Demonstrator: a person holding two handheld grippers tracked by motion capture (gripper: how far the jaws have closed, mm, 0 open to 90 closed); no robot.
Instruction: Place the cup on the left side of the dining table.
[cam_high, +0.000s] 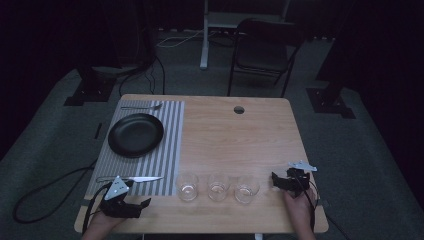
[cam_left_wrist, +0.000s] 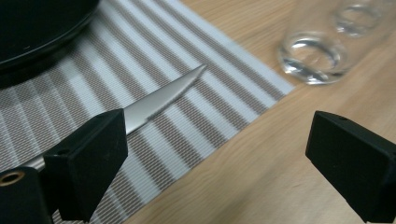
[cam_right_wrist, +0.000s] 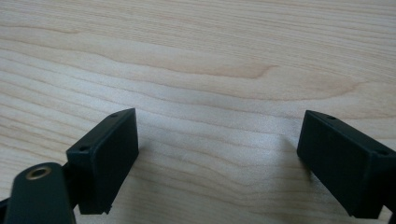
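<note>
left gripper view: shiny tapered knife (cam_left_wrist: 163, 95) on ribbed striped placemat (cam_left_wrist: 187, 60)

Dim and underexposed in the high view, with dark corners and a nearly black room behind the light wooden table (cam_high: 240, 140). Much brighter and evenly lit in both gripper views. Soft glare on the shiny steel knife blade (cam_left_wrist: 163, 95); blurred, out of focus at the clear drinking glasses (cam_left_wrist: 314, 56). Faint soft shadows under black jaws on sharp wood grain.
</note>
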